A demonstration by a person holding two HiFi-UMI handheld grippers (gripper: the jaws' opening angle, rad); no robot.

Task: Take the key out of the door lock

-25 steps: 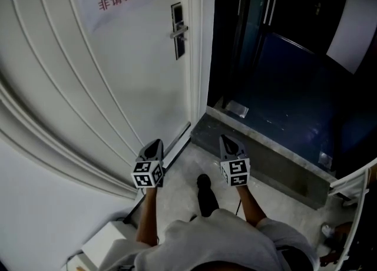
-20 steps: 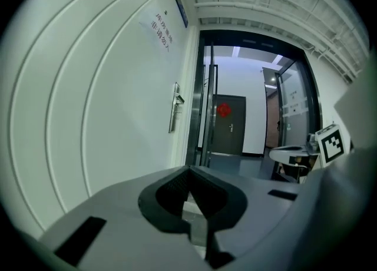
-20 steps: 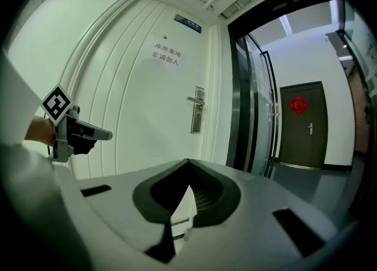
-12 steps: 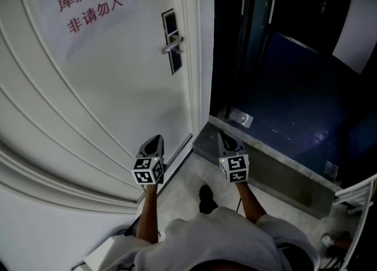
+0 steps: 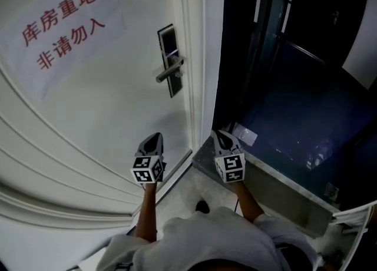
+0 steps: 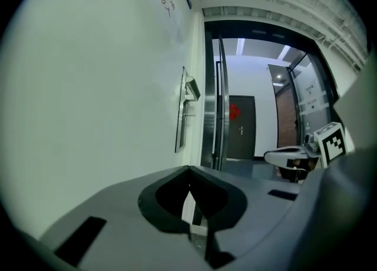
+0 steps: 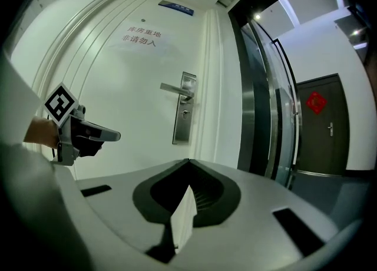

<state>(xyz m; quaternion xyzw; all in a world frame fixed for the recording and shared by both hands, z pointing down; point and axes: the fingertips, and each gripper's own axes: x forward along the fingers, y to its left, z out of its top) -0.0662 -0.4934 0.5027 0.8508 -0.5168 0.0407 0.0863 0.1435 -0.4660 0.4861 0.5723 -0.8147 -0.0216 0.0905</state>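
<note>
A silver lock plate (image 5: 169,60) with a lever handle (image 5: 169,71) sits on the white door (image 5: 106,116). In the left gripper view a small key (image 6: 187,115) sticks out of the plate below the handle; the right gripper view shows the key (image 7: 185,112) as a small knob there. Both grippers hang low in front of the door, well short of the lock. My left gripper (image 5: 152,142) (image 6: 189,169) is shut and empty, facing the door. The right gripper (image 5: 222,139) (image 7: 188,161) is also shut and empty, in front of the door's edge.
A paper sign with red characters (image 5: 59,25) hangs on the door at upper left. Right of the door frame is a dark glass doorway (image 5: 283,87) with a stone threshold (image 5: 265,184). The person's shoe (image 5: 202,207) stands on the floor below the grippers.
The head view has closed in on the door: the lock plate now sits lower and larger in frame. Both grippers have moved up and forward towards the door, still shut.
</note>
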